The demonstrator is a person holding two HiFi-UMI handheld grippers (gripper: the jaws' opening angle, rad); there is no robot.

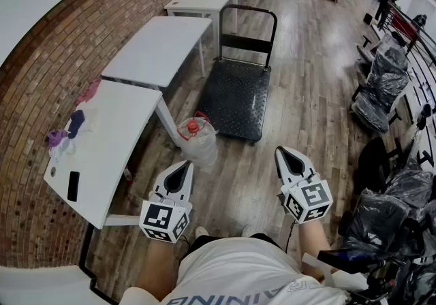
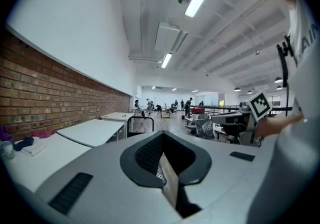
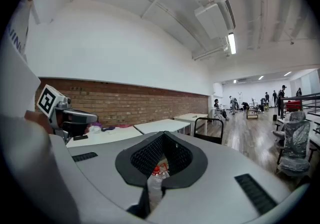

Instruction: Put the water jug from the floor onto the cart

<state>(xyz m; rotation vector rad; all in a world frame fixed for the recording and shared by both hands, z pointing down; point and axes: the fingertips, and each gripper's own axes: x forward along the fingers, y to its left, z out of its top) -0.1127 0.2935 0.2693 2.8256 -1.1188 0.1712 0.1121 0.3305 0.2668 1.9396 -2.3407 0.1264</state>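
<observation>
The water jug (image 1: 198, 140) stands upright on the floor, just beside the cart's (image 1: 235, 96) near left corner, between the cart and a table (image 1: 109, 147) leg. The left hand-held gripper (image 1: 182, 167) and right hand-held gripper (image 1: 283, 154) hang short of the cart, jaws closed on nothing. In my judgement they should open wide first, then clasp the jug from opposite sides.
</observation>
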